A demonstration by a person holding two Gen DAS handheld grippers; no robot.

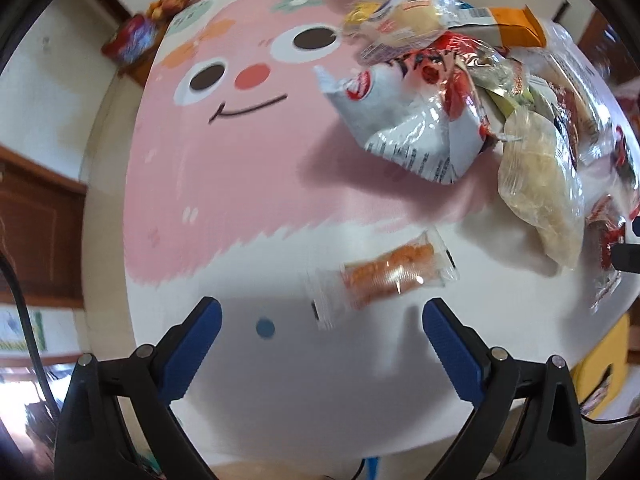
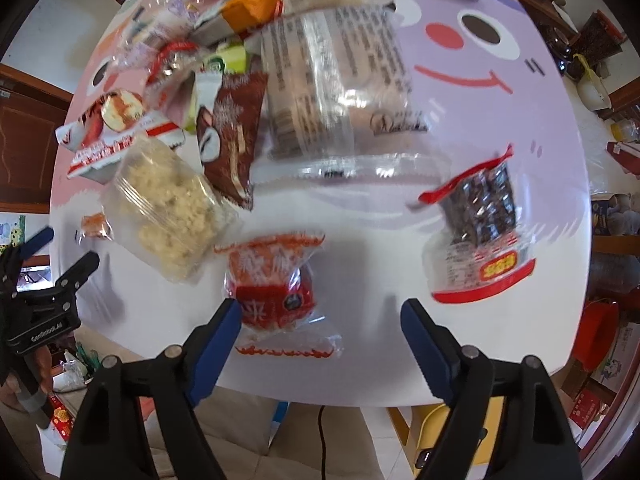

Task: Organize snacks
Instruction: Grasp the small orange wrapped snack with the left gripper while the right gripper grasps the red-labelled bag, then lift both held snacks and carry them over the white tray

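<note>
Left wrist: my left gripper [image 1: 322, 322] hangs open, empty, orange snack packet [image 1: 390, 274] at 1 o'clock, snack pile [image 1: 472, 92] unsorted | Right wrist: right gripper [image 2: 320, 316] agape over red-and-white packet [image 2: 276, 296], none gripped; sorting barely begun.

Both wrist views look steeply down, near the table [image 1: 248, 380], sharing the snack pile [image 2: 224, 120].

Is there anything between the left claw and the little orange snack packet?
No. In the left wrist view, the left claw is open above bare white table, and the orange snack packet lies just beyond its fingertips, slightly blurred.
</note>
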